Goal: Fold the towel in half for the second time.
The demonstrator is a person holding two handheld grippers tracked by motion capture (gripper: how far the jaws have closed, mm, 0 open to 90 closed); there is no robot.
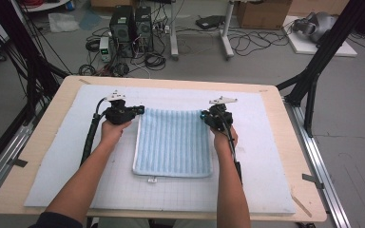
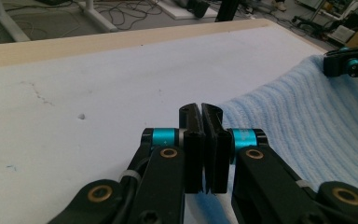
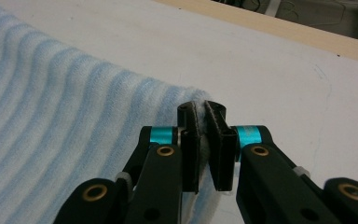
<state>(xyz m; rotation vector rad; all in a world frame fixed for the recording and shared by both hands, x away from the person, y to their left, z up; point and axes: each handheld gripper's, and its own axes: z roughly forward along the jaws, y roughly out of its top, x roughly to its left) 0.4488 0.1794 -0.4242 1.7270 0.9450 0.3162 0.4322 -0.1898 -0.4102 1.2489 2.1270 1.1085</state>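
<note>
- Two forearms are coming in from the near edge of the desk point(image 1: 43, 142), and we are holding one gripper in each hand.
- We are seeing the blue striped towel point(image 1: 173, 142) lying flat on the white mat point(image 1: 266, 156), its near hem toward us and a small tag at that hem.
- We are pinching the towel's far left corner with the left gripper point(image 1: 140, 110), jaws closed on the cloth.
- We are clamping the far right corner with the right gripper point(image 1: 203, 115), jaws closed on it.
</note>
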